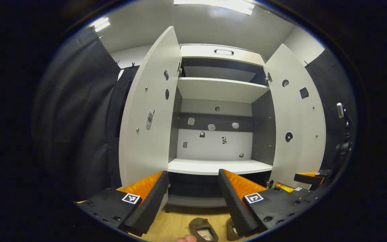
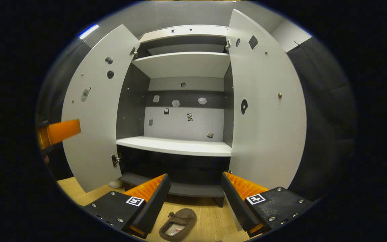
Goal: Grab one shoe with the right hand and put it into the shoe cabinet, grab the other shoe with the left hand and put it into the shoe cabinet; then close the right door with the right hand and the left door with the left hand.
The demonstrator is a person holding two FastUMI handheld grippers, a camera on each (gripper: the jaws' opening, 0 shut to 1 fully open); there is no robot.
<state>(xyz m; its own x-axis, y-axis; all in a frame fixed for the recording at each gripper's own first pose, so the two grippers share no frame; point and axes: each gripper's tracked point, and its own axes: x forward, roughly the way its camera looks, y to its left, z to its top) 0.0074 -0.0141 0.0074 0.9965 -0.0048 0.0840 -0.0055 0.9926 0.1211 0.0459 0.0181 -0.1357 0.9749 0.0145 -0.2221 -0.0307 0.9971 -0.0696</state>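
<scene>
Two brown suede slip-on shoes (image 1: 203, 229) (image 1: 232, 230) lie on the wooden floor (image 2: 207, 218) before the white two-door shoe cabinet (image 2: 180, 144), both doors wide. Left gripper (image 1: 193, 198) and right gripper (image 2: 195, 198) hover spread, empty.

Both cameras face the open cabinet (image 1: 213, 101) head-on from low down, a little back from it, each looking out between its own jaws at the bottom of the view. The left gripper view stands left of the other; the right gripper (image 1: 309, 179) shows at its right edge. The right gripper view sits lower and perhaps nearer, with the left gripper (image 2: 59, 132) at its left edge. Both share the two open doors, the shelves (image 2: 176, 146), the floor (image 2: 210, 218) and a shoe (image 2: 177, 220) lying below.
</scene>
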